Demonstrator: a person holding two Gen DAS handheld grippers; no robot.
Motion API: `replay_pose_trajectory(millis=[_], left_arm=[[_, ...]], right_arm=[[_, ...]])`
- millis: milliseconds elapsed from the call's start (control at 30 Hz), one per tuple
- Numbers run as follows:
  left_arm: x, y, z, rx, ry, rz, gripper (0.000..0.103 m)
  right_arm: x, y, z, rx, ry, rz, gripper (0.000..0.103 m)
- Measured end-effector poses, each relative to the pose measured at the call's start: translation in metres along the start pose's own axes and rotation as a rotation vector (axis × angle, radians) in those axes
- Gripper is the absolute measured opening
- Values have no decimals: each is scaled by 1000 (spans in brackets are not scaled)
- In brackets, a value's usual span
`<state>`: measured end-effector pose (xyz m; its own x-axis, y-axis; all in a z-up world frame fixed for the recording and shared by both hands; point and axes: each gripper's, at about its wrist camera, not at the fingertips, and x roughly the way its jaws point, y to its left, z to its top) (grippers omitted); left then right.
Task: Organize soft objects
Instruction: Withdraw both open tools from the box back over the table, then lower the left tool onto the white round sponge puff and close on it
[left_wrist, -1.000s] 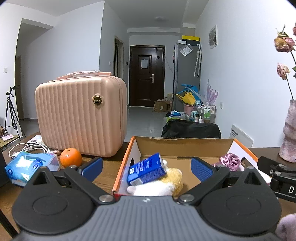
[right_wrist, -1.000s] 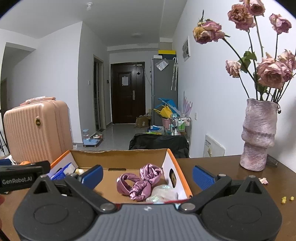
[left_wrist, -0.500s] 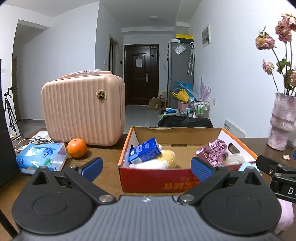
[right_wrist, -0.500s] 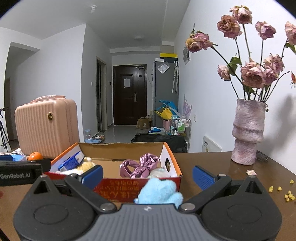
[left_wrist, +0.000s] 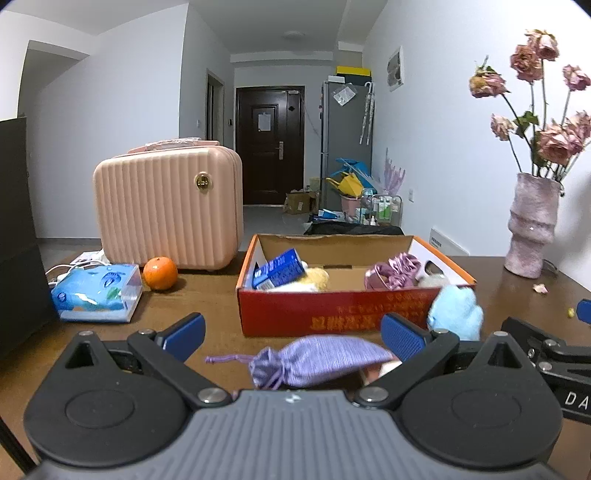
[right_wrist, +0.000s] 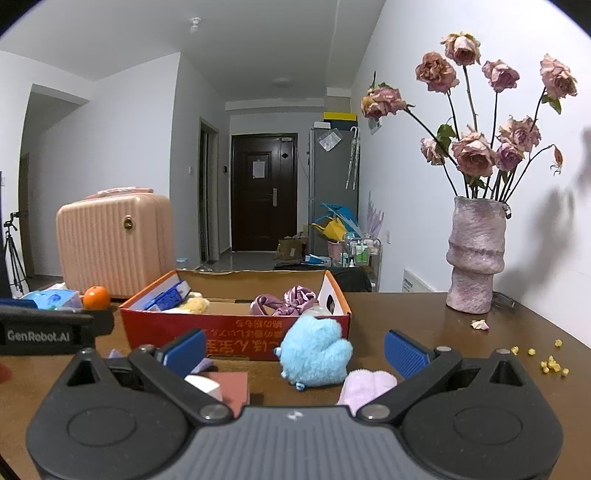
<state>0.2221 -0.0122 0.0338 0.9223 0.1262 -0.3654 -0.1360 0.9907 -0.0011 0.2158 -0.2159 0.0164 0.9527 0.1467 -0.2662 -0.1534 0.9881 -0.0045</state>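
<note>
A red cardboard box sits on the brown table, holding a blue carton, a yellow plush and a purple scrunchie. A lilac drawstring pouch lies between the fingers of my open left gripper, in front of the box. A light blue plush lies against the box's front right corner, between the fingers of my open right gripper. A pale pink soft item lies just below the plush.
A pink hard case, an orange and a tissue pack stand left of the box. A vase of dried roses stands at the right. A reddish flat pad lies near the right gripper. Yellow crumbs dot the table.
Both grippers have pulled back from over the box toward the table's near side. The pouch, blue plush and pink item have come into view in front of the box.
</note>
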Motion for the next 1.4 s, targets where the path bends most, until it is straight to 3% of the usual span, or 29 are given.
replay_pose_trajectory(millis=[433,833,1133,1400], left_arm=[[-62,-5,-31,37,31,-36,103],[-93,-15,-55,51,99,-90,103],[-97,-23,-62,67,131,-103,103],[-66,-26,-76,52,253,-82,103]], right_arm=[[-71,-7,-19,-44,-7,-7,103],[-111,-20,-35,-71,21,-32,103],[-115,-25,-40,-63,35,-41,103],[-110,-25,-45,-63,61,-40,103]])
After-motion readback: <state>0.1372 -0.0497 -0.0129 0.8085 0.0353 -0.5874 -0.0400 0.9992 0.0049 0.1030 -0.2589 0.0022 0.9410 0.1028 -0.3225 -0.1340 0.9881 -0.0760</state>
